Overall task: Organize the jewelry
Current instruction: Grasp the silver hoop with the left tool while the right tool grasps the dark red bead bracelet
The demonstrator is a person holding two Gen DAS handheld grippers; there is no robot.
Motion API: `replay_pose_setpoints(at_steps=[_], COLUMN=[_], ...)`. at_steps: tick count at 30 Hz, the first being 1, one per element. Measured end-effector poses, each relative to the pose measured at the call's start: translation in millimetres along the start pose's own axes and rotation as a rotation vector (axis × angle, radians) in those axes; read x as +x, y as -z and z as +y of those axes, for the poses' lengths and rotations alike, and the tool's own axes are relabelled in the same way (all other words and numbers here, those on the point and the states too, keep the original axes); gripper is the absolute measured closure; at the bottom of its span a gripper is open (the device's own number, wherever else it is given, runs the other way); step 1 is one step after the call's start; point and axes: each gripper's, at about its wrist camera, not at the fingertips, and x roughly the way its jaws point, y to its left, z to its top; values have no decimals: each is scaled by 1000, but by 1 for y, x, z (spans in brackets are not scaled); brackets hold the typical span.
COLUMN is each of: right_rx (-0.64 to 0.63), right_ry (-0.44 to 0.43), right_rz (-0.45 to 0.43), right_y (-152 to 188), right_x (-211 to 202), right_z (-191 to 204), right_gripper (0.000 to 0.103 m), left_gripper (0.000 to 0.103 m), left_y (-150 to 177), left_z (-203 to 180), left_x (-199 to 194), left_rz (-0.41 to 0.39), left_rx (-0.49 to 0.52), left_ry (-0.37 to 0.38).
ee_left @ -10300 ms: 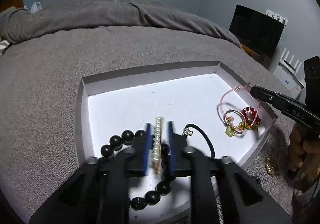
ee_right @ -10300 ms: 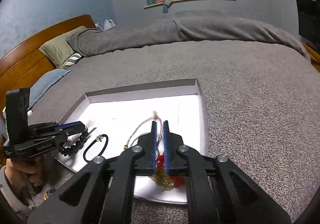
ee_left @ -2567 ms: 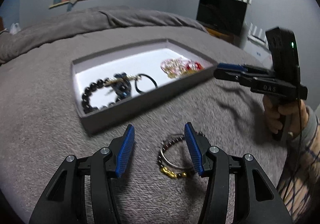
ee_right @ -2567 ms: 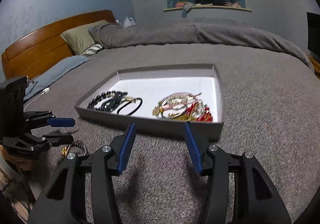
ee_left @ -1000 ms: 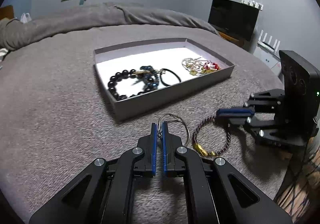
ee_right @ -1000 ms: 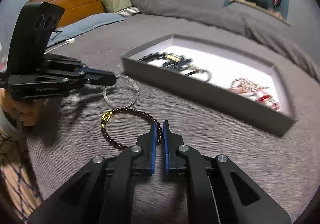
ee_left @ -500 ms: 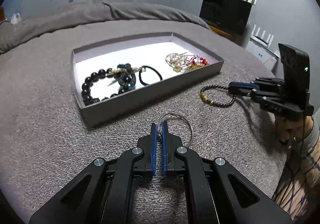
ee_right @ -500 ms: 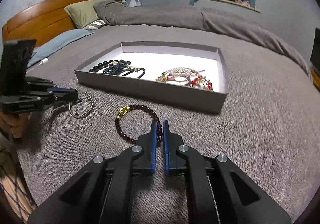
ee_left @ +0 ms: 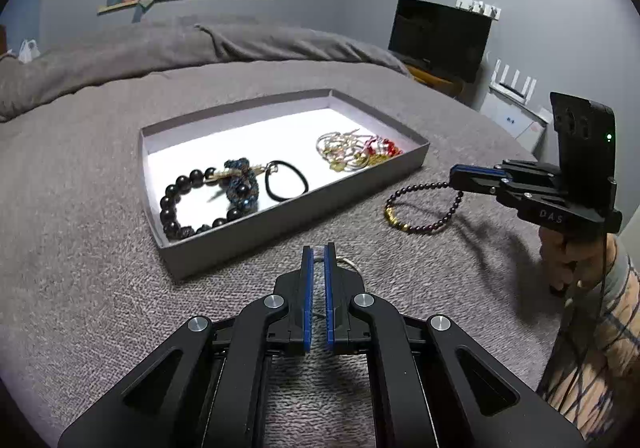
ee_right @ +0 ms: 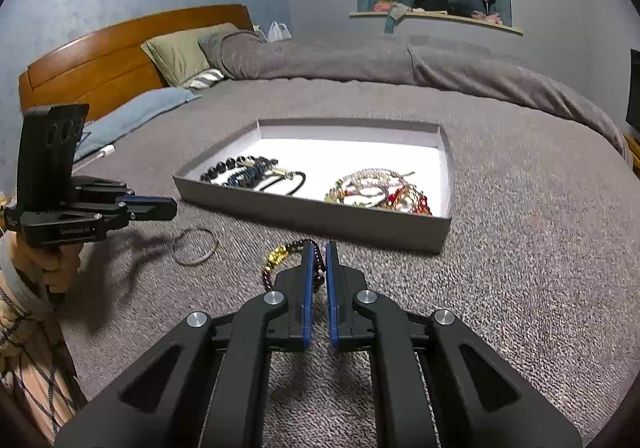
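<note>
I am pinching the thin silver bangle (ee_right: 195, 246) in my left gripper (ee_left: 319, 254), jaws nearly together on its rim, just in front of the near long wall of the grey tray (ee_left: 280, 218) on the bed (ee_left: 80, 248). My right gripper (ee_right: 317, 250) is clamping the dark beaded bracelet (ee_left: 420, 208), which is hanging clear of the blanket beside the tray's near right corner. Inside the tray, black beads (ee_left: 180, 200) are lying at the left end and a red-and-gold tangle (ee_left: 356, 152) at the right end.
</note>
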Motion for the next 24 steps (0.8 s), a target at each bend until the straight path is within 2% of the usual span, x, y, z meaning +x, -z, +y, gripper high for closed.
replay_pose_setpoints(at_steps=[4,6,8,9,15,18,19,21,24], right_rx=[-12,-12,-16,-17,-21,-23,-23,-21,-23], right_ry=[3,7,7,6,5,3,2,3,5], right_rz=[0,7,10,11,21,20,20,20,17], right_y=[-3,-2,-1,0,2,2,2,2,2], right_x=[0,2,3,3,7,7,7,6,6], right_z=[2,1,2,2,5,5,5,5,5], right_gripper=[97,97,97,97,97,97,97,97,97], left_gripper=[95,75,65,64,64,66,69,85,86], left_y=[1,4,5,6,8,10,11,10,10], left_z=[1,1,-1,-1,6,2,-1,-3,-6], left_x=[7,12,15,16,37,43,43,43,41], left_rz=[42,56,59,60,115,136,134,131,127], left_rx=[5,5,15,19,-8,14,25,33,45], left_ry=[1,-7,-28,-41,-84,-101,-106,-102,-106])
